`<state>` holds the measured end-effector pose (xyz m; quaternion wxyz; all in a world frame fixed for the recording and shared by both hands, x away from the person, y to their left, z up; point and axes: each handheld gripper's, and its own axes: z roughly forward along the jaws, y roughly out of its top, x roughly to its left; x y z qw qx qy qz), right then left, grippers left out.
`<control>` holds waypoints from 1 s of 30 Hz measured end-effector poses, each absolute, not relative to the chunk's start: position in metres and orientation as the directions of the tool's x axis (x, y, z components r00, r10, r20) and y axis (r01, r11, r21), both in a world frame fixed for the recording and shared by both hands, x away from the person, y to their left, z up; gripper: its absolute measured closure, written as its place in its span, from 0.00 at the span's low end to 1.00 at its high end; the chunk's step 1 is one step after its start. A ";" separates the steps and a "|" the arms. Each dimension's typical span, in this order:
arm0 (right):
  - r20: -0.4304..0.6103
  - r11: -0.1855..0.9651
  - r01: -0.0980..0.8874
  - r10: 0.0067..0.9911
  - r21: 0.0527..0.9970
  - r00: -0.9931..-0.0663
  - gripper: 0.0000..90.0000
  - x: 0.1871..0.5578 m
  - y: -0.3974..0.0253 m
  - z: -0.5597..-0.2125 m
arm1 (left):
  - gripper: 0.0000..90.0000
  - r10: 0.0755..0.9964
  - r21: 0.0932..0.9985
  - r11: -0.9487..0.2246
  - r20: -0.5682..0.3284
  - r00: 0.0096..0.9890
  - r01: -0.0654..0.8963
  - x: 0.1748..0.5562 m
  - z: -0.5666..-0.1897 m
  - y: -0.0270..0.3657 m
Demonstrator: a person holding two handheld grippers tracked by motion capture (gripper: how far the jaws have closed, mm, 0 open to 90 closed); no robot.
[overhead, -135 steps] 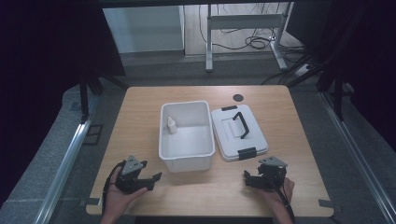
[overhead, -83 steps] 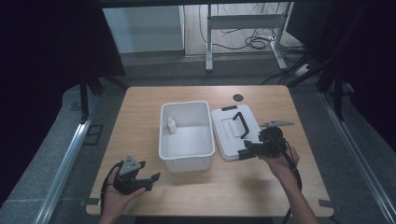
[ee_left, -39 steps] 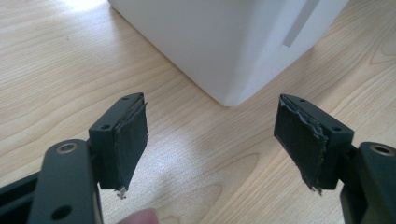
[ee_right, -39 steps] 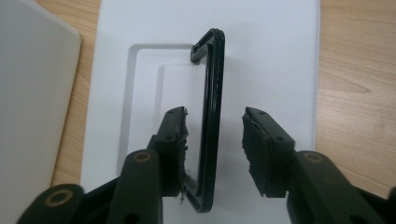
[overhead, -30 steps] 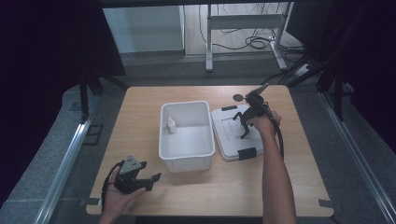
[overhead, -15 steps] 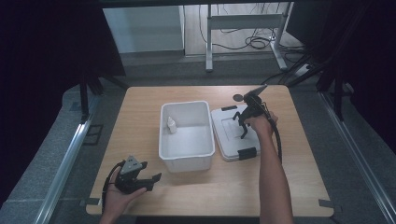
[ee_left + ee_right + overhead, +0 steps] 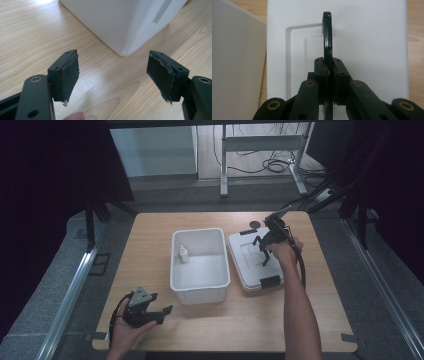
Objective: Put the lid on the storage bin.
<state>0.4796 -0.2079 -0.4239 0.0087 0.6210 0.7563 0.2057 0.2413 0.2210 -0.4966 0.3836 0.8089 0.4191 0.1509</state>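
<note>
I have the right gripper [image 7: 266, 241] over the flat white plastic lid [image 7: 250, 270], which lies on the light wooden table [image 7: 320, 320] at roughly 3 o'clock from the open white rectangular plastic bin [image 7: 200, 292], just beside it; the black plastic carrying handle [image 7: 327, 40] of the lid stands upright, and in the right gripper view I read both jaws pressed against its two faces, so the claw is clamped on that handle; the white bin wall shows at 9 o'clock in that view, with bare wood at the far 3 o'clock edge.

I hold the left gripper [image 7: 152, 310] low at about 7 o'clock on the table, well apart from the lid; in the left gripper view [image 7: 112, 72] its jaws stand wide apart with nothing between them, and the nearest corner of the bin sits at 12 o'clock beyond the worn pads [image 7: 70, 75]; a fingertip [image 7: 75, 116] shows at 6 o'clock.

A small white bottle [image 7: 184, 254] stands upright inside the bin, against the wall at 9 o'clock; a small dark round disc [image 7: 255, 224] lies on the table at 12 o'clock from the lid, near its far edge.
</note>
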 end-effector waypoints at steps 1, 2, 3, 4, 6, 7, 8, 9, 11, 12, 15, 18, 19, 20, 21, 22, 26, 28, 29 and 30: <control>0.245 0.140 0.934 0.943 0.328 -0.227 0.94 0.478 -0.209 -0.419 | 0.29 0.794 0.747 -0.355 -0.078 0.604 0.562 0.241 -0.497 0.221; 0.247 0.141 0.931 0.941 0.335 -0.231 0.94 0.476 -0.210 -0.413 | 0.29 0.794 0.747 -0.355 -0.077 0.603 0.562 0.241 -0.497 0.221; 0.244 0.132 0.930 0.943 0.342 -0.224 0.94 0.474 -0.211 -0.407 | 0.29 0.794 0.748 -0.354 -0.078 0.603 0.562 0.241 -0.497 0.221; 0.244 0.130 0.929 0.943 0.348 -0.224 0.94 0.472 -0.212 -0.402 | 0.29 0.794 0.748 -0.354 -0.077 0.603 0.562 0.241 -0.496 0.221; 0.241 0.125 0.928 0.946 0.351 -0.218 0.94 0.468 -0.215 -0.392 | 0.29 0.794 0.748 -0.353 -0.077 0.602 0.562 0.241 -0.496 0.222; 0.243 0.121 0.927 0.945 0.354 -0.217 0.94 0.467 -0.216 -0.387 | 0.29 0.795 0.749 -0.351 -0.079 0.602 0.562 0.241 -0.496 0.223; 0.249 0.116 0.926 0.944 0.360 -0.215 0.94 0.465 -0.218 -0.383 | 0.29 0.796 0.750 -0.348 -0.080 0.600 0.563 0.242 -0.496 0.223; 0.253 0.111 0.927 0.944 0.359 -0.211 0.94 0.463 -0.219 -0.378 | 0.29 0.797 0.749 -0.347 -0.082 0.599 0.564 0.241 -0.496 0.223; 0.250 0.111 0.921 0.944 0.373 -0.215 0.94 0.458 -0.221 -0.368 | 0.29 0.798 0.749 -0.346 -0.081 0.597 0.565 0.241 -0.496 0.223; 0.254 0.110 0.919 0.943 0.379 -0.217 0.94 0.456 -0.222 -0.363 | 0.29 0.797 0.749 -0.348 -0.080 0.598 0.564 0.241 -0.496 0.223; 0.269 0.096 0.912 0.939 0.398 -0.216 0.94 0.450 -0.224 -0.349 | 0.29 0.796 0.747 -0.353 -0.078 0.601 0.563 0.241 -0.496 0.222; 0.282 0.086 0.908 0.935 0.411 -0.216 0.94 0.445 -0.225 -0.338 | 0.29 0.795 0.749 -0.351 -0.078 0.601 0.562 0.241 -0.496 0.221; 0.286 0.088 0.907 0.933 0.413 -0.220 0.94 0.444 -0.225 -0.335 | 0.29 0.795 0.749 -0.351 -0.079 0.601 0.562 0.241 -0.496 0.220; 0.289 0.089 0.904 0.931 0.418 -0.225 0.94 0.442 -0.225 -0.333 | 0.29 0.795 0.749 -0.350 -0.080 0.602 0.563 0.241 -0.496 0.221; 0.291 0.086 0.904 0.930 0.418 -0.223 0.94 0.441 -0.224 -0.330 | 0.29 0.795 0.749 -0.350 -0.080 0.602 0.562 0.241 -0.496 0.221; 0.295 0.085 0.902 0.929 0.422 -0.225 0.94 0.440 -0.224 -0.328 | 0.29 0.795 0.750 -0.349 -0.080 0.601 0.561 0.241 -0.496 0.221; 0.306 0.071 0.902 0.927 0.426 -0.217 0.94 0.436 -0.222 -0.319 | 0.29 0.798 0.750 -0.347 -0.080 0.597 0.564 0.242 -0.496 0.223; 0.313 0.068 0.903 0.925 0.424 -0.216 0.94 0.435 -0.220 -0.315 | 0.29 0.799 0.749 -0.345 -0.081 0.595 0.565 0.242 -0.497 0.223; 0.308 0.072 0.903 0.926 0.423 -0.218 0.94 0.434 -0.218 -0.314 | 0.29 0.800 0.749 -0.345 -0.081 0.595 0.566 0.242 -0.497 0.223; 0.308 0.071 0.903 0.926 0.424 -0.218 0.94 0.434 -0.215 -0.313 | 0.29 0.800 0.749 -0.345 -0.082 0.595 0.567 0.242 -0.497 0.224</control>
